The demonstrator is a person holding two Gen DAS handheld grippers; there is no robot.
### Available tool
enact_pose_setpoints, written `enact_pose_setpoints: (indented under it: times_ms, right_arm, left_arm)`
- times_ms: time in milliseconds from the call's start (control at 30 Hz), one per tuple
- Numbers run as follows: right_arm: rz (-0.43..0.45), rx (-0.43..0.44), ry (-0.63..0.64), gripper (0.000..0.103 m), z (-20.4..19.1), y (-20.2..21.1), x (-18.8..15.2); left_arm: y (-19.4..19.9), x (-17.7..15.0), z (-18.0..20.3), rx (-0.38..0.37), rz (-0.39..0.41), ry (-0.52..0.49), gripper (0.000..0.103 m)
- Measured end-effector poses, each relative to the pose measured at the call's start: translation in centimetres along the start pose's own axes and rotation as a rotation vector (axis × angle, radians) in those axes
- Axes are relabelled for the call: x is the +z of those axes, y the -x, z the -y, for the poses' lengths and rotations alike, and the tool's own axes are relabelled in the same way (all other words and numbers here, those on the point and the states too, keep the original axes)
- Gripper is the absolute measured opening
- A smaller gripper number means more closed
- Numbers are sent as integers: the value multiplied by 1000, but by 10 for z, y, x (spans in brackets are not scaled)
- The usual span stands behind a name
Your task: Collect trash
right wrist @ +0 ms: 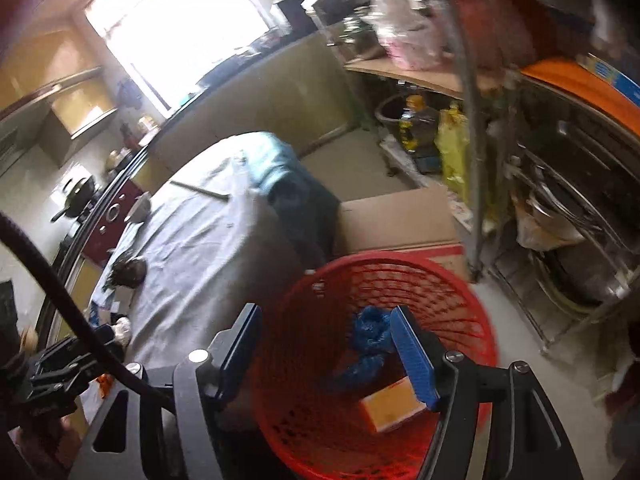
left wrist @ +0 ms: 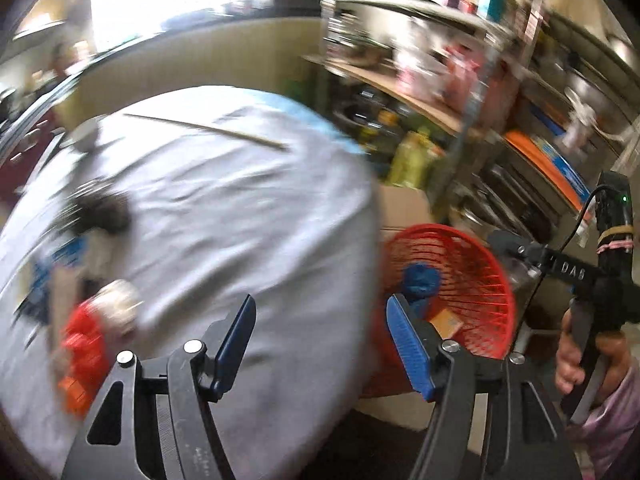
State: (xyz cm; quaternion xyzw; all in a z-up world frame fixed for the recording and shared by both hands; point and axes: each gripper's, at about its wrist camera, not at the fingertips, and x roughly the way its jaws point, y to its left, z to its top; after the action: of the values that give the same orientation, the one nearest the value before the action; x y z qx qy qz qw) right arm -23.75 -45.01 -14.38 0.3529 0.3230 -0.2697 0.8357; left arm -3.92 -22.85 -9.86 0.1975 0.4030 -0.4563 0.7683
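A: Claws first. Left claw (left wrist: 320, 336)?
B: Jaws apart, nothing between the blue pads. It hangs over the desk (left wrist: 224, 216) edge, right finger in front of the basket (left wrist: 460, 280).
A: Right claw (right wrist: 326, 350)?
B: Also apart, empty. It points down into the basket (right wrist: 360, 432); the right pad overlaps the blue wad (right wrist: 370, 336) in view, but contact can't be told.
A: Basket contents?
B: Blue wad and a small orange box (right wrist: 390, 406), both lying at the bottom. Left view shows the same wad (left wrist: 420, 284) and box (left wrist: 448, 326) just past the left claw's right finger.
A: Trash on the desk?
B: Red wrapper (left wrist: 82, 344) and a pale crumpled lump (left wrist: 120, 304) at lower left, left of the left claw and apart from it. Dark clump (left wrist: 100, 212) further up. Thin stick (left wrist: 204, 130) near the far edge. All blurred, can't name them better.
A: Where's the basket relative to the desk?
B: On the floor just beside the desk's right edge, in front of a carton (right wrist: 396, 216).
A: Hands?
B: Right hand (left wrist: 588, 356) is visible in the left view, gripping its handle, pink sleeve (left wrist: 616, 420) below it.
A: Background?
B: Metal rack (right wrist: 560, 200) with pans and bottles on the right.
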Motion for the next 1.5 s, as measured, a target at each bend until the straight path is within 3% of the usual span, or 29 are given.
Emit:
enact_pose_setpoints:
  times_ms: [233, 433, 667, 833, 1000, 1167, 1267, 1367, 1467, 1500]
  right_arm:
    - [-59, 104, 144, 70, -86, -33, -9]
    - [-142, 233, 285, 70, -183, -63, -24]
    - [-294, 341, 343, 70, -255, -97, -48]
    - [-370, 366, 334, 70, -279, -120, -59]
    - [-494, 434, 270, 70, -293, -147, -70]
    - [-538, 489, 257, 70, -327, -165, -75]
    - [-557, 479, 247, 70, -345, -180, -79]
    - [-577, 407, 276, 68, -363, -199, -87]
    - [-572, 336, 336, 47, -378, -212, -99]
    - [-548, 328, 357, 46, -379, -210, -100]
  left_arm:
    - [67, -58, -94, 234, 75, 181, 73]
    - [84, -90, -157, 323, 86, 330, 77]
    - [80, -116, -203, 312, 63, 453, 77]
    - [64, -131, -226, 226, 3, 555, 77]
    - [52, -137, -228, 196, -30, 556, 77]
    - [56, -141, -234, 192, -24, 557, 77]
    - [61, -147, -241, 199, -21, 581, 77]
    - [66, -153, -246, 206, -17, 595, 77]
    - [71, -156, -249, 210, -17, 608, 77]
    - [72, -157, -249, 206, -16, 612, 77]
